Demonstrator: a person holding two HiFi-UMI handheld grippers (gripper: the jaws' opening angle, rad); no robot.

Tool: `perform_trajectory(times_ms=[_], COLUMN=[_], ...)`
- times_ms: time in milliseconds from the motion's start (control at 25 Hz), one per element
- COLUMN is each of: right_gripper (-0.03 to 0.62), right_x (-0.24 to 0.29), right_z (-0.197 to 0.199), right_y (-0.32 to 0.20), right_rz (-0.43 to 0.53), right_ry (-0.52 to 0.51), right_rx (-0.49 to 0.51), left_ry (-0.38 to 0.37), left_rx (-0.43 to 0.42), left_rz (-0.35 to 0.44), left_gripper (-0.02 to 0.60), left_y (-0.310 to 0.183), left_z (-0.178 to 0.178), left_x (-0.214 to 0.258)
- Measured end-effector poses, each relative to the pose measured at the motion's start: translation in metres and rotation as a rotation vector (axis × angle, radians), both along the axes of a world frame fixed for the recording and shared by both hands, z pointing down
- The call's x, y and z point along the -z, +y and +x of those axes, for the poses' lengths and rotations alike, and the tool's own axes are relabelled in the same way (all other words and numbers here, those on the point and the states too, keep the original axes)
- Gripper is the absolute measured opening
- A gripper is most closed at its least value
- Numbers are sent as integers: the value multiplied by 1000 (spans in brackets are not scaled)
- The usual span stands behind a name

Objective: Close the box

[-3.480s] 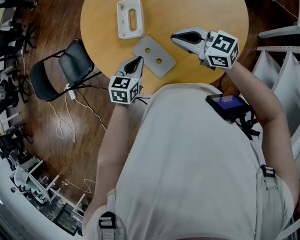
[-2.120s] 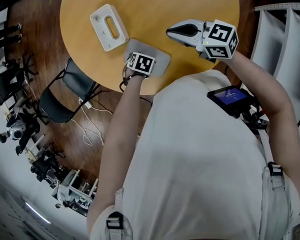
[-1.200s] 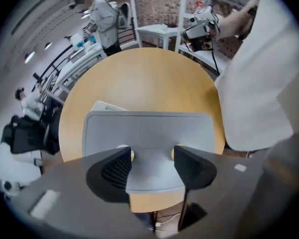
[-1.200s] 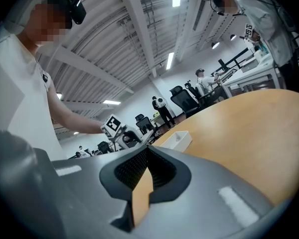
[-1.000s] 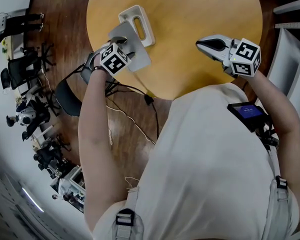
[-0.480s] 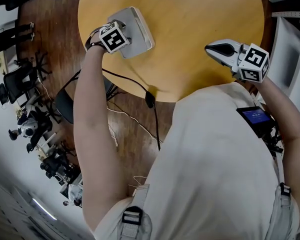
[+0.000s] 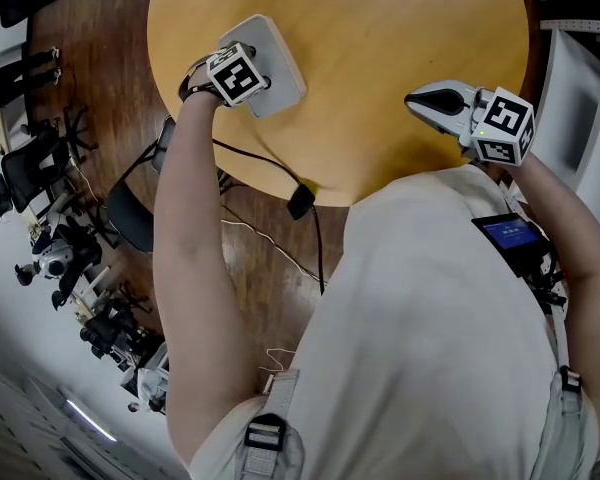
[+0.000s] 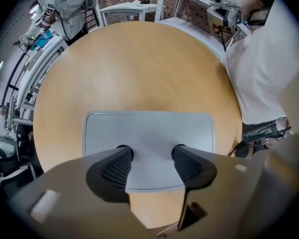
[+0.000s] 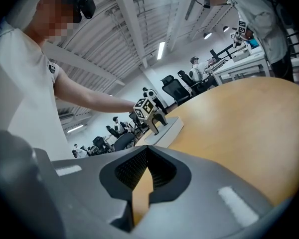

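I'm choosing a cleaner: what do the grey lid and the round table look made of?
Grey lid: probably moulded plastic, matt; even colour, rounded corners. Round table: wood or wood-look laminate, satin; warm tan surface with soft glare; which one is unclear.

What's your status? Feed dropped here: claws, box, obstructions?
Left claw shut on lid at its holes; lid resting atop box. Right claw shut, empty. Nothing blocking.

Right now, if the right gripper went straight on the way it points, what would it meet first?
Probably the box across the table, where the left gripper holds the lid. The right gripper, jaws shut, aims there over bare wood; depth is unclear.
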State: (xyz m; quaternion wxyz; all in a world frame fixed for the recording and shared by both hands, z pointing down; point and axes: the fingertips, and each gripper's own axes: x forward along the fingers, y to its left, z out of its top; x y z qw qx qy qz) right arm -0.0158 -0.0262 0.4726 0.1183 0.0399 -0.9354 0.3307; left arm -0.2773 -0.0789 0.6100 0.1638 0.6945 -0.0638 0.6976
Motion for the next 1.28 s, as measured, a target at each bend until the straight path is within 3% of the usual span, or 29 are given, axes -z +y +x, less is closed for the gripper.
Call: perform_trajectory(times_ms=[320, 560, 1080, 1280], right_gripper=[-2, -2, -2, -2], right_x=[-6, -8, -8, -15], right_z=[1, 1, -5, 10], right_y=[2, 4, 11, 11], right_rz=[-16, -22, -5, -6], right_ry=[6, 12, 15, 24], right_rx=[-1, 3, 16, -1], left_ry=[-25, 10, -59, -91], left_rx=[-4, 1, -14, -24], left_rz=[-11, -48, -17, -11], left_gripper=[273, 276, 276, 276], left_y=[-2, -2, -5, -6], left_z=[-2, 7, -2, -2], left_x=[0, -4, -7, -11])
